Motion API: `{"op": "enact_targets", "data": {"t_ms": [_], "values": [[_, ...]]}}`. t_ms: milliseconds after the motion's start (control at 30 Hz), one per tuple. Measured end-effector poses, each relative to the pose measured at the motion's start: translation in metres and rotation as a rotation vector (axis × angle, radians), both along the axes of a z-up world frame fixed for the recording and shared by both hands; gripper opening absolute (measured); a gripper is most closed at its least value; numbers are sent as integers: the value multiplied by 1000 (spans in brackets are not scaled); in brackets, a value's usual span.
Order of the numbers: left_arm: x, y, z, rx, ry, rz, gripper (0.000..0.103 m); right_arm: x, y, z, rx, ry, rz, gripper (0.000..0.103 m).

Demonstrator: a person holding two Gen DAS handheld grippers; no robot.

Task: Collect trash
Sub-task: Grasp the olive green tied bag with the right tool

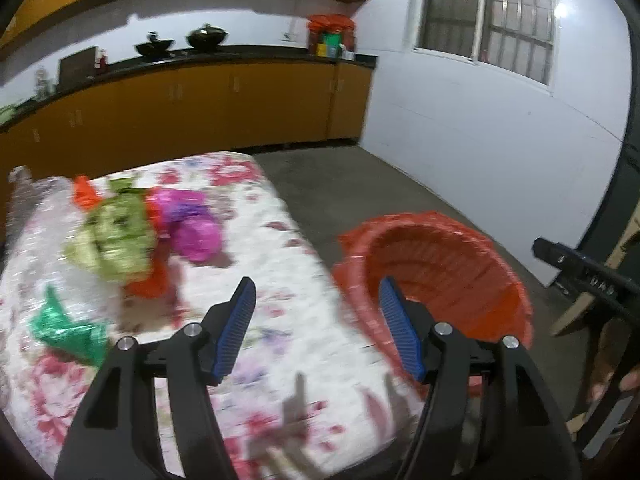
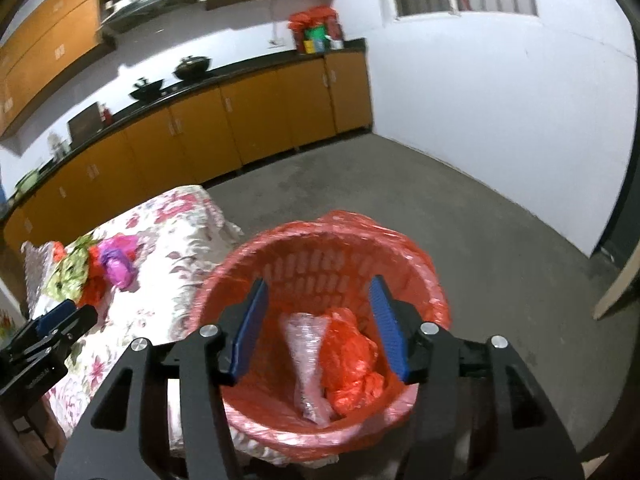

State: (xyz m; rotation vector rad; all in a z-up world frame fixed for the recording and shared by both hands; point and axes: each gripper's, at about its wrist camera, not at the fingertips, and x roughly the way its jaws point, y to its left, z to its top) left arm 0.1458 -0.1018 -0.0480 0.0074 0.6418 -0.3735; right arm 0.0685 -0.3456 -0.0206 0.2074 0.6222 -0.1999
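Note:
My left gripper [image 1: 316, 286] is open and empty over the right edge of the floral-clothed table [image 1: 280, 240]. Crumpled trash lies further back on the cloth: a pale green patterned wrapper [image 1: 116, 236], a magenta bag [image 1: 192, 228], an orange-red bag [image 1: 148, 284] and a shiny green wrapper [image 1: 64, 328]. My right gripper [image 2: 318, 284] is open and empty above the red lined bin [image 2: 320, 226]. Inside the bin lie a red plastic bag [image 2: 352, 356] and a clear silvery wrapper [image 2: 304, 344]. The bin [image 1: 424, 222] stands on the floor against the table's right side.
Grey concrete floor [image 2: 440, 200] spreads beyond the bin to a white wall. Orange cabinets under a dark counter [image 1: 200, 100] run along the back. A wooden frame [image 1: 588, 300] stands at the right. My left gripper [image 2: 82, 310] shows over the table's near left.

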Motion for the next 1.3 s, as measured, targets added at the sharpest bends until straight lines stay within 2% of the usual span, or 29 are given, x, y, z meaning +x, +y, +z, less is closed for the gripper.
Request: {"op": "enact_targets", "data": {"t_ms": [300, 667, 800, 1000, 1167, 1300], "values": [[-12, 77, 2, 36, -44, 181, 67, 16, 57, 4, -8, -8, 136, 54], [-28, 167, -8, 51, -36, 399, 67, 46, 140, 7, 38, -14, 323, 54], [-35, 194, -6, 40, -49, 467, 67, 74, 192, 13, 58, -23, 435, 53], [-43, 230, -2, 21, -59, 543, 67, 134, 263, 6, 102, 25, 542, 52], [-48, 254, -8, 9, -47, 584, 67, 189, 296, -15, 128, 112, 524, 52], [-49, 270, -14, -11, -29, 602, 67, 210, 302, -33, 126, 185, 497, 52]]}}
